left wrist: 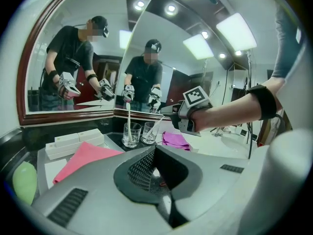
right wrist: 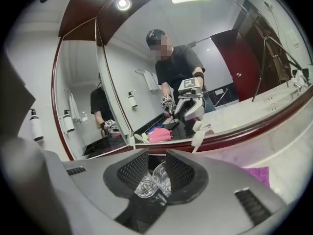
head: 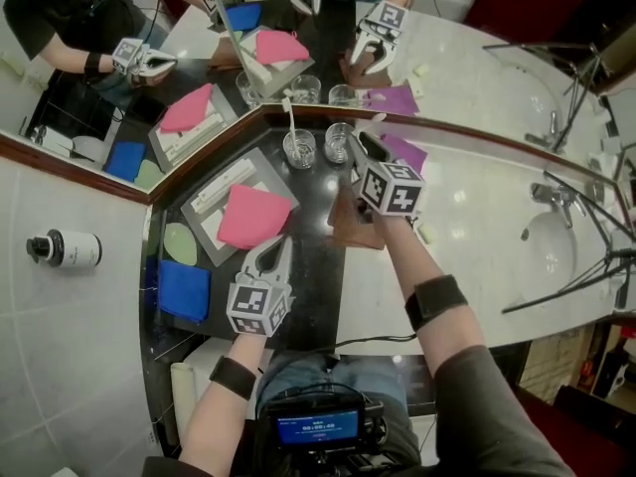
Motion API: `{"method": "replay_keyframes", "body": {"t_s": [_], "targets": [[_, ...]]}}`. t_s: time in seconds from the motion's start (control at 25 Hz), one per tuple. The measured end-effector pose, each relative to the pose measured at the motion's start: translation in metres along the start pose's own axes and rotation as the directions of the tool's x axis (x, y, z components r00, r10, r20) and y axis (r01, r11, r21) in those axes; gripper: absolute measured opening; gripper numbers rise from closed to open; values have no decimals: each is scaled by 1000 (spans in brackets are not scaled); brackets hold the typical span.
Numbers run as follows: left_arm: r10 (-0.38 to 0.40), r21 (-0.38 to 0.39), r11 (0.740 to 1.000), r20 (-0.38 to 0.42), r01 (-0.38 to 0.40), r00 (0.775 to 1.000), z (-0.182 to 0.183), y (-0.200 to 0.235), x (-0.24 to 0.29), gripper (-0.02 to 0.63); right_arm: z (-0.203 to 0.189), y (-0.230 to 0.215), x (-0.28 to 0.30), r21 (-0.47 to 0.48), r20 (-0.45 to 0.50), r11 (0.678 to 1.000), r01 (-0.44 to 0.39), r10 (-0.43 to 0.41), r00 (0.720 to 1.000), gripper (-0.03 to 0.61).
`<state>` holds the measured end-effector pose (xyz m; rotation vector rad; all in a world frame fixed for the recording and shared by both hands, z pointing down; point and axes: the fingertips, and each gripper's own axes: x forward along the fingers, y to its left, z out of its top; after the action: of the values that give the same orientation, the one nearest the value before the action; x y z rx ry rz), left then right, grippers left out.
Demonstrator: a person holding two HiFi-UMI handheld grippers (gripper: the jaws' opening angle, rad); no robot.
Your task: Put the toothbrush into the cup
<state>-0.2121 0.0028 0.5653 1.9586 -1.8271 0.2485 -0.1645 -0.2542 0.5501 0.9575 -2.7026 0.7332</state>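
Right tool (right wrist: 156, 168): jaws apart, gripping nothing. It hovers just over the two glass cups in the mirror corner, and both cups show through the gap between its jaws. In the head view its tips sit right above the right cup (head: 339, 142), with no visible contact.

Leaning toothbrush (left wrist: 152, 127) is inside that right cup, head tilted toward the mirror (head: 328, 28), just beyond the right tool's tips. Upright toothbrush (head: 291, 119) stands in the left cup (head: 299, 149). The cups stand just beside each other on the dark worktop (head: 313, 256).

Left tool (head: 269, 254): jaws closed together, empty. It is held near the person, over the near edge of the tray (head: 204, 229), well apart from the cups and both toothbrushes.

Pink cloth (head: 253, 215) lies on the tray, with white boxes (head: 224, 187) at its far side. Blue cloth (head: 184, 288) and a green oval piece (head: 180, 243) are left of the tray. Purple cloth (head: 402, 150) lies right of the cups. Sink (head: 547, 251) is far right.
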Motion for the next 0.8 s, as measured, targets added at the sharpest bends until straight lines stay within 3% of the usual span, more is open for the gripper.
{"method": "replay_keyframes", "body": {"t_s": [0.24, 0.56, 0.8], "targets": [[27, -3, 1000, 36, -26, 999, 15, -9, -21, 1, 17, 30, -50, -102, -32, 993, -66, 63, 998, 18], [45, 8, 999, 66, -46, 997, 29, -24, -44, 1, 10, 51, -117, -236, -123, 964, -119, 92, 988, 17], [40, 12, 999, 89, -41, 995, 40, -30, -49, 0, 4, 46, -165, -241, -135, 963, -121, 90, 987, 17]]}}
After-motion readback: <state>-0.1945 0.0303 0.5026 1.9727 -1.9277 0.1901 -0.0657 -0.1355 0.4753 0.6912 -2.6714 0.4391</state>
